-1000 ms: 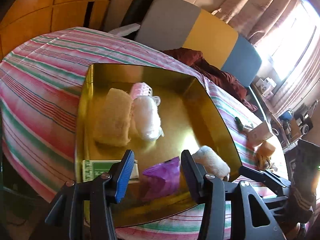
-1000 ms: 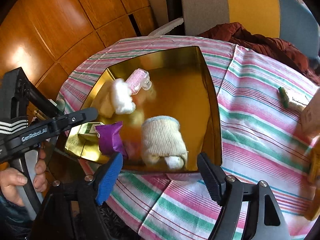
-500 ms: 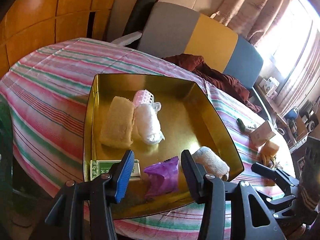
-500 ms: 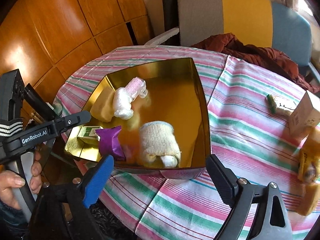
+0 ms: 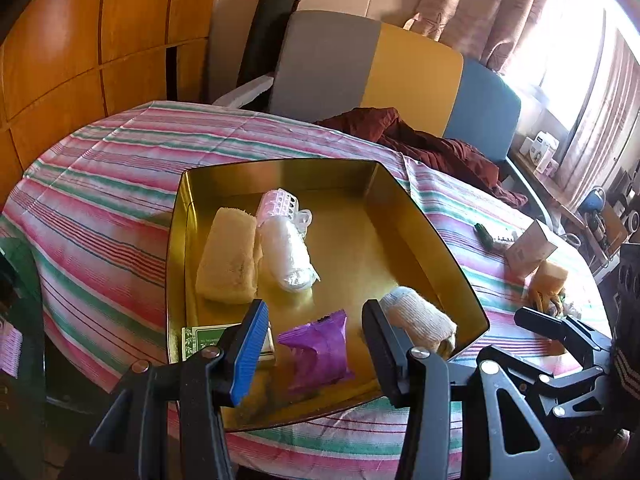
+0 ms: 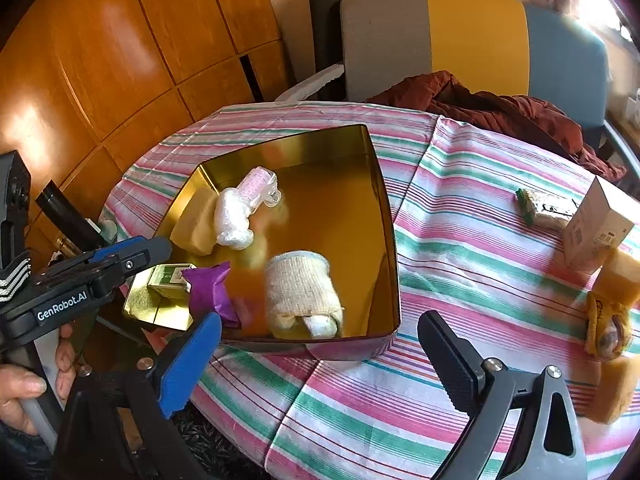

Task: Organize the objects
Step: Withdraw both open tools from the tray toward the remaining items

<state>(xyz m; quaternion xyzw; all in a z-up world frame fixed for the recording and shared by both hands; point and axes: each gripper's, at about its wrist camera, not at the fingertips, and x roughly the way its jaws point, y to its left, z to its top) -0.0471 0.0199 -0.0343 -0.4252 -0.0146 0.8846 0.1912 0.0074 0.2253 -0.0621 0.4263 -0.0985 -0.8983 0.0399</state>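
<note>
Count: one gold tray (image 5: 416,216) holding five items: yellow towel (image 5: 228,260), white roll (image 5: 288,256), purple packet (image 5: 320,350), green box (image 6: 166,276), beige roll (image 6: 300,288). Two hand-held grippers.

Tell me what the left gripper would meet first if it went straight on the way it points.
Probably the purple packet in the gold tray: it sits between the open left gripper fingers. Depth is unclear.

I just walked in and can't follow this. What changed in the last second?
Both grippers, left gripper and right gripper, pulled back from the gold tray, empty and open; the right opened wider. Nothing was grabbed or released. The purple packet and rolled cloth stayed put.
</note>
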